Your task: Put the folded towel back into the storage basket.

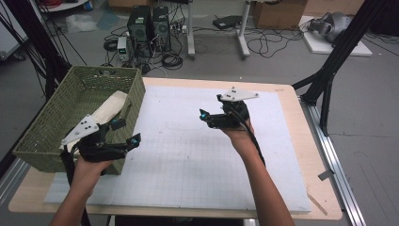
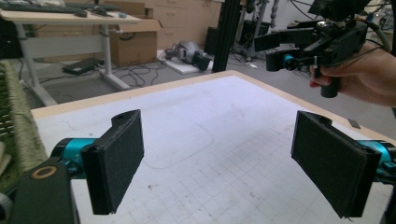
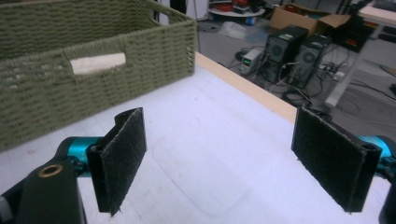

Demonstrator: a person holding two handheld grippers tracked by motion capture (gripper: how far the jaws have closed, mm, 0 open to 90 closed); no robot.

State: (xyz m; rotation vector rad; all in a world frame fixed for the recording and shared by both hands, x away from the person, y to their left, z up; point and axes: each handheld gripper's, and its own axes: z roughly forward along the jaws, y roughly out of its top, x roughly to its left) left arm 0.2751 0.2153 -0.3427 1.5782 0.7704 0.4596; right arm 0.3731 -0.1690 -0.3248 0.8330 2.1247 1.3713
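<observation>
The left gripper is held in the person's left hand above the near left part of the table, just beside the basket's near right corner. Its jaws are spread wide, with nothing between them; in the left gripper view its pads are seen well apart over bare mat. The basket wall is seen to the left of the left pad in that view.

The right gripper is held in the right hand above the middle of the mat, raised off it and pointed toward the basket. Its jaws are also released and empty; in the right gripper view the pads are seen far apart, with bare mat between them. Beyond the left pad in that view stands the basket, and a cream cloth is seen through the handle slot in its wall. In the high view the cloth is seen lying inside the basket, against its right wall, just beyond the left gripper's fingers.

In the left gripper view the right gripper is seen farther off, up and to the right of the right pad, with the hand wrapped round its grip.

Beyond the table, computer towers and cables are seen on the floor.
</observation>
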